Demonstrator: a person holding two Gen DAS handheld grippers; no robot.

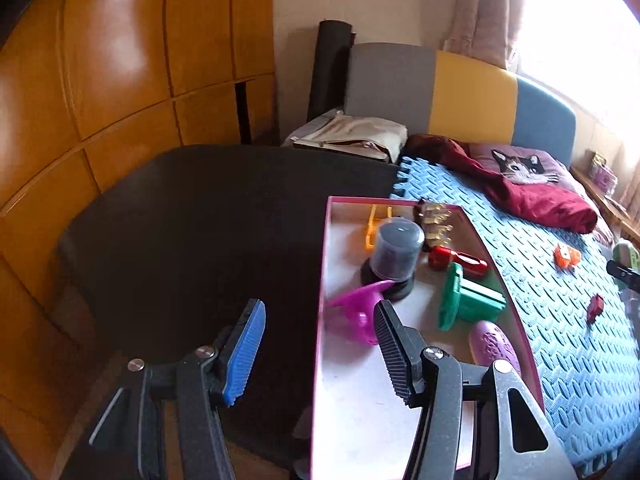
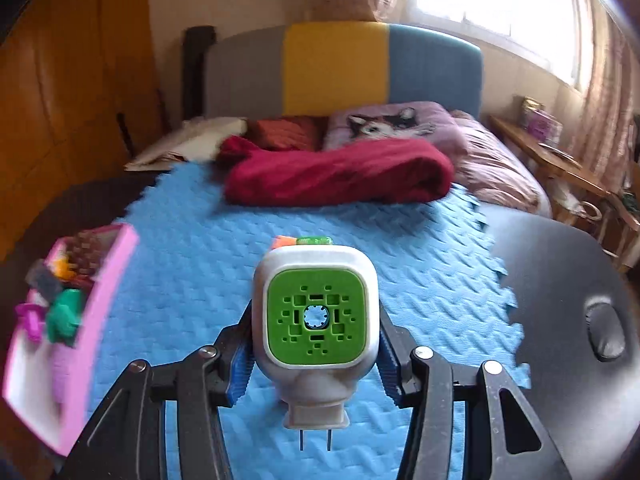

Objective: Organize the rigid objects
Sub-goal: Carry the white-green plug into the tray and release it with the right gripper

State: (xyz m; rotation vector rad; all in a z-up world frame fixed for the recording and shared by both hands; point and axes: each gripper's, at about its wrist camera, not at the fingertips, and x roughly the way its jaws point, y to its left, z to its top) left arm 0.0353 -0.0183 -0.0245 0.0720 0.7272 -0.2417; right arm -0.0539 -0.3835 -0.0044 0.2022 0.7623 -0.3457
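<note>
blue mat (image 2: 200, 240), plug-in device (image 2: 316, 320) prongs-down

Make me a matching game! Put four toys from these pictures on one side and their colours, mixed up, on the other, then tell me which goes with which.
Things:
1. funnel in the box
2. spool in the box
3. flashlight in the box
4. face of the plug-in gadget that the right gripper holds

Colours:
A. red
B. bright green
C. pink-purple
D. teal green

Pairs: 1-C, 2-D, 3-A, 4-B
</note>
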